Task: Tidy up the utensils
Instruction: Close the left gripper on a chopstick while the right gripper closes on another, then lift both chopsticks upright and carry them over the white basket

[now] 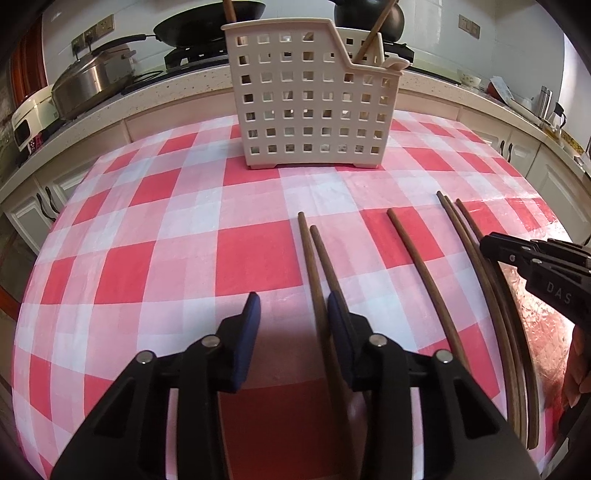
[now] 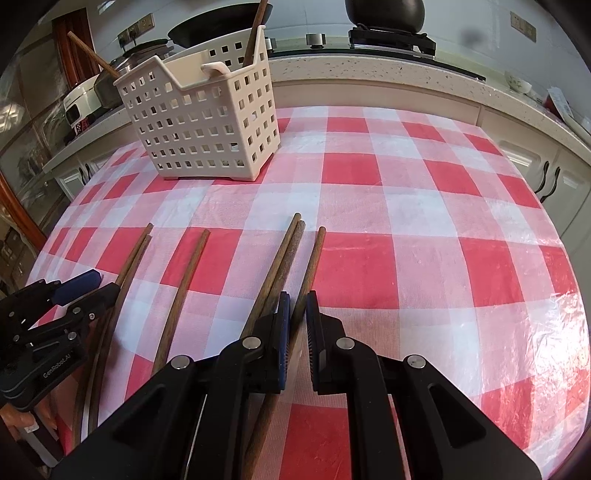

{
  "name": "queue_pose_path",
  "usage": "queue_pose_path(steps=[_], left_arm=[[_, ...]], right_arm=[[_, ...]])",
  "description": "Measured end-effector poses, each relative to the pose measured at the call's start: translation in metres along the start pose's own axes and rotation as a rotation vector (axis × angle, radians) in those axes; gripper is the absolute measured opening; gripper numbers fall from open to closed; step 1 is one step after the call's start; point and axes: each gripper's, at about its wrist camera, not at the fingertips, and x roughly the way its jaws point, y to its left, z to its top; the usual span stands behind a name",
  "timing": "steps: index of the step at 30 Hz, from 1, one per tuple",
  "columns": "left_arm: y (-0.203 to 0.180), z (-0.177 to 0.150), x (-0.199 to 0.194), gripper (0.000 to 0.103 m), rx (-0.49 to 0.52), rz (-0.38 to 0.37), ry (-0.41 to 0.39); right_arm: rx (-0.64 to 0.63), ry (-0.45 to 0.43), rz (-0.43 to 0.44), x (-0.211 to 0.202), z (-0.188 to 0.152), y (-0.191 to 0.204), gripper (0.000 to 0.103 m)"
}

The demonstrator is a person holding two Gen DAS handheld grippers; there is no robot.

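Several brown wooden chopsticks lie on the red-and-white checked tablecloth. A white perforated utensil holder stands at the far side and holds two chopsticks and a white spoon; it also shows in the right wrist view. My left gripper is open, low over the cloth, its right finger beside a pair of chopsticks. My right gripper is nearly closed around one chopstick, with another pair just left of its left finger. The jaws do not clearly press the stick.
A kitchen counter runs behind the table with a stove, a black pan, a steel pot and cabinets below. A single chopstick lies between the two pairs. The table's right part bears only cloth.
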Motion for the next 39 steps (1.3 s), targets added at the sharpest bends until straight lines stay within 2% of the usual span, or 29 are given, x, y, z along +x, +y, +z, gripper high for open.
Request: queue_pose_path(steps=[3,7,14,17,22,33,39], left_arm=[[-0.001,0.002,0.001,0.027,0.002,-0.006,-0.002],[0.002,0.002,0.001,0.008,-0.009,-0.008,-0.004],[0.013,0.002,-0.004,0.006,-0.051,-0.054,-0.010],[0.017,0.004,-0.020,0.006,-0.067,-0.058,-0.048],[0.022,0.010,-0.054,0.006,-0.081,-0.069,-0.130],[0.028,0.019,-0.146,0.006,-0.083,-0.075,-0.367],[0.025,0.019,-0.174,0.006,-0.077,-0.088,-0.451]], right_arm=[[-0.004,-0.004,-0.006,0.000,-0.001,0.001,0.010],[-0.009,-0.018,-0.018,-0.001,-0.004,0.003,0.009],[0.010,-0.060,0.028,-0.016,-0.008,0.009,0.006],[0.009,-0.100,0.030,-0.031,-0.004,0.012,0.006],[0.001,-0.176,0.047,-0.062,0.004,0.020,0.006],[-0.065,-0.371,0.086,-0.141,0.014,0.049,0.006],[-0.107,-0.436,0.103,-0.168,0.016,0.064,0.006]])
